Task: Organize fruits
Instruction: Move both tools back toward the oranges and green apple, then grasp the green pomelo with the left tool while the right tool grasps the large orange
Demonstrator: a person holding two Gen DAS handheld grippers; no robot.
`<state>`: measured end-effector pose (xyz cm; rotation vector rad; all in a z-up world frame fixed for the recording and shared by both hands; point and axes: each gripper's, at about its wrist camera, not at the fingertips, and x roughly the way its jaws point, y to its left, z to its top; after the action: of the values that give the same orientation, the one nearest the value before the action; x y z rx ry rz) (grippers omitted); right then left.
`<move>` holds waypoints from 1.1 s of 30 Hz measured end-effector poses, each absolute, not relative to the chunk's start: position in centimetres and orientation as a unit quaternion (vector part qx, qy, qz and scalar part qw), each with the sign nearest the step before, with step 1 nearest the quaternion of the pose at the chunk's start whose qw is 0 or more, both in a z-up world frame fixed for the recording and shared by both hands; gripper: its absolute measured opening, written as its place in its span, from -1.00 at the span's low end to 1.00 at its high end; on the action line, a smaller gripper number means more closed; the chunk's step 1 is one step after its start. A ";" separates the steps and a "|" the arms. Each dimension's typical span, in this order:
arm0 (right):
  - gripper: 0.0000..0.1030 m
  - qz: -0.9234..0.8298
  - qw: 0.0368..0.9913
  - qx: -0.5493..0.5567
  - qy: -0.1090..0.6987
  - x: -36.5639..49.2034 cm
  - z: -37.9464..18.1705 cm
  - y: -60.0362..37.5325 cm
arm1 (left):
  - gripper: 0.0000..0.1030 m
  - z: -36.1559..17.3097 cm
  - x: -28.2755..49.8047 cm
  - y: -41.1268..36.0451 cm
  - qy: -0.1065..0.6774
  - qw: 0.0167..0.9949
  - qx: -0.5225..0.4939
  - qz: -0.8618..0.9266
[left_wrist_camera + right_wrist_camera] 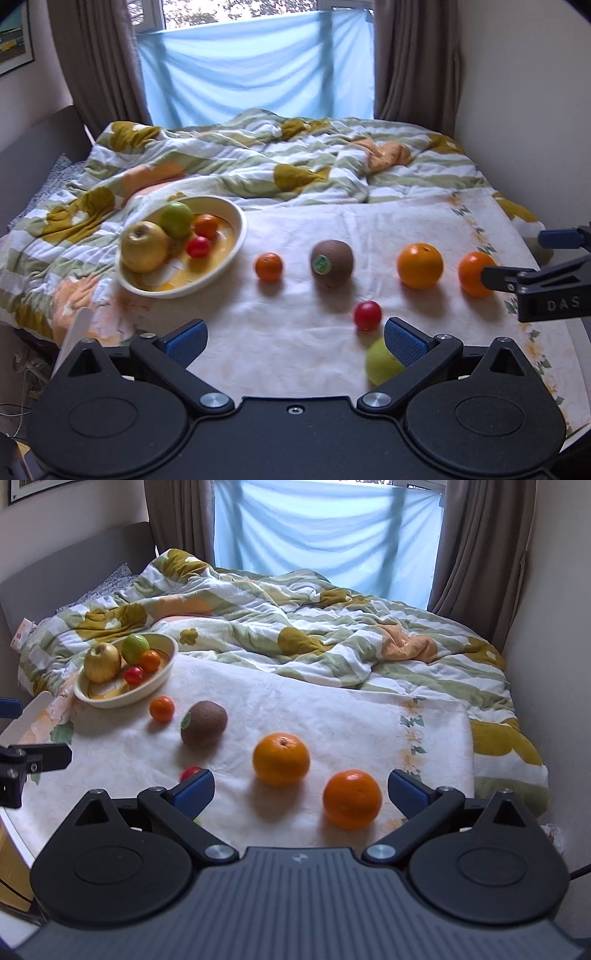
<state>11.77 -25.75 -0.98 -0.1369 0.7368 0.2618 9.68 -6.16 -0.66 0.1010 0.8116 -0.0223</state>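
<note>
So there's a bed with a rumpled quilt [258,155] taking up most of both views, and a white cloth [332,716] spread over its near end where all the fruit sits. Next biggest is the cream bowl [236,221] at the cloth's left side, tilted a bit, holding a yellow apple [144,246], a green apple [177,218], a small orange and a little red fruit. Out on the cloth in a rough row from the bowl: a mandarin [269,266], a kiwi [331,263] with a sticker, a big orange [420,265], and a deeper orange one [352,798] at the far right. Nearer the cameras are a red ball [367,314] and a lime-green fruit [382,363]. The left tool [294,341] is spread wide with nothing in it, the green fruit lying just inside its right finger; whether they touch is hard to say. The right tool [300,794] is also wide open and empty, with the deeper orange between its fingers, closer to the right one, not gripped.
</note>
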 end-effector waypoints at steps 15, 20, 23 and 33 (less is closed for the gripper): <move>1.00 0.120 0.910 -0.052 0.393 16.2 -7.2 -29.0 | 0.96 -7.2 12.2 -11.0 0.446 0.889 0.062 -0.082; 1.00 0.121 0.908 -0.047 0.399 17.0 -8.3 -29.2 | 0.76 -8.5 12.9 -11.3 0.459 0.882 0.062 -0.090; 1.00 0.121 0.906 -0.046 0.402 17.3 -8.7 -29.2 | 0.60 -8.9 13.3 -11.1 0.467 0.878 0.054 -0.093; 1.00 0.125 0.903 -0.042 0.410 18.0 -9.6 -28.9 | 0.11 -9.7 13.3 -11.5 0.483 0.866 0.044 -0.122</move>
<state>18.02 -28.95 -9.61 -0.0866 0.8475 0.2576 13.34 -11.47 -9.73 0.0929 1.0117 -0.2564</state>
